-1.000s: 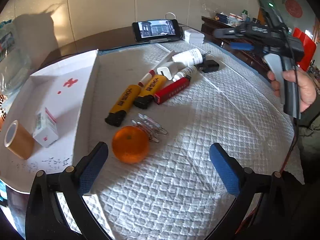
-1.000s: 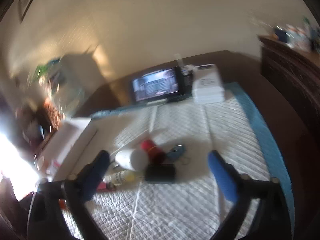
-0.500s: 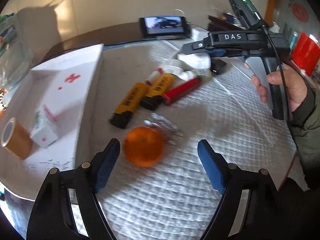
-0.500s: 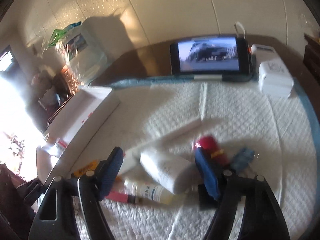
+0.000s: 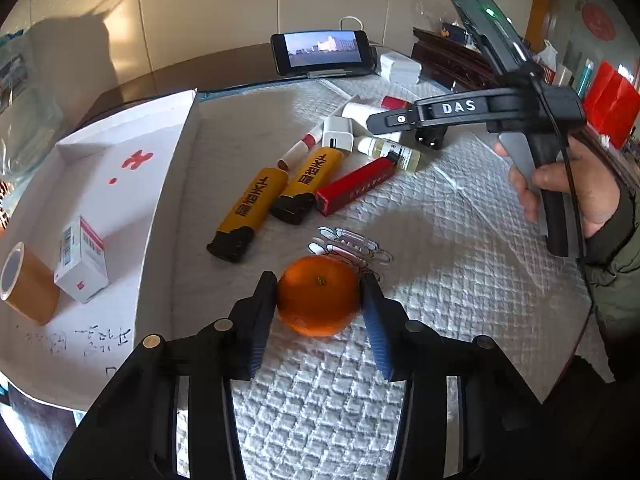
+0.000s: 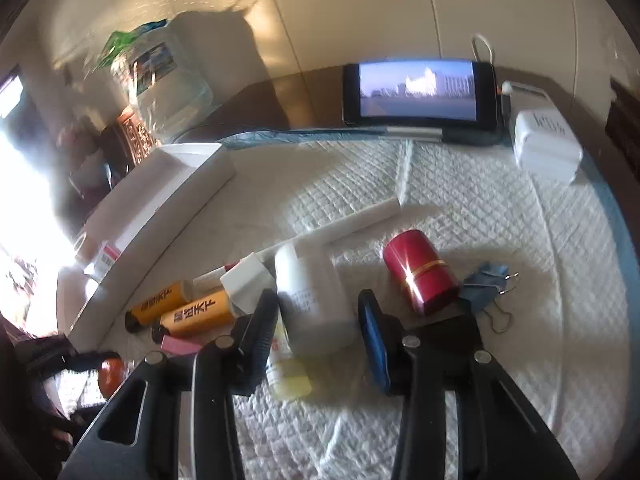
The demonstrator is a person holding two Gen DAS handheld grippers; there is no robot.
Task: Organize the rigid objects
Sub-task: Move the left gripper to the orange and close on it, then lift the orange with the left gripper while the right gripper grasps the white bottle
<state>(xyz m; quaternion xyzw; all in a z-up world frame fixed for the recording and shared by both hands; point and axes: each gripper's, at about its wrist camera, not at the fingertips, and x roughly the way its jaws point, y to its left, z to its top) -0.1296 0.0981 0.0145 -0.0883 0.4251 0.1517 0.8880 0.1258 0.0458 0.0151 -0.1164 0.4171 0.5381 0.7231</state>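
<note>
An orange (image 5: 316, 300) sits on the white quilted mat, between the blue pads of my left gripper (image 5: 319, 292). Its jaws are closing, and both pads touch the fruit's sides. A white bottle (image 6: 312, 292) lies on its side among the clutter. My right gripper (image 6: 318, 312) straddles it with its jaws closing, and the pads meet the bottle's body. Beside the left gripper is a white box lid (image 5: 120, 184) holding a tape roll (image 5: 24, 280) and a small white and red carton (image 5: 82, 258).
Two yellow lighters (image 5: 250, 210), a red lighter (image 5: 354, 186) and paper clips (image 5: 352, 246) lie past the orange. A red cylinder (image 6: 420, 276), blue binder clip (image 6: 486, 284) and small yellow bottle (image 6: 286, 372) flank the white bottle. A phone (image 6: 418, 94) and a white charger (image 6: 544, 144) stand at the back.
Both pairs of jaws have narrowed from wide apart. The left gripper moved onto the orange. The right gripper came down and forward over the white bottle.
</note>
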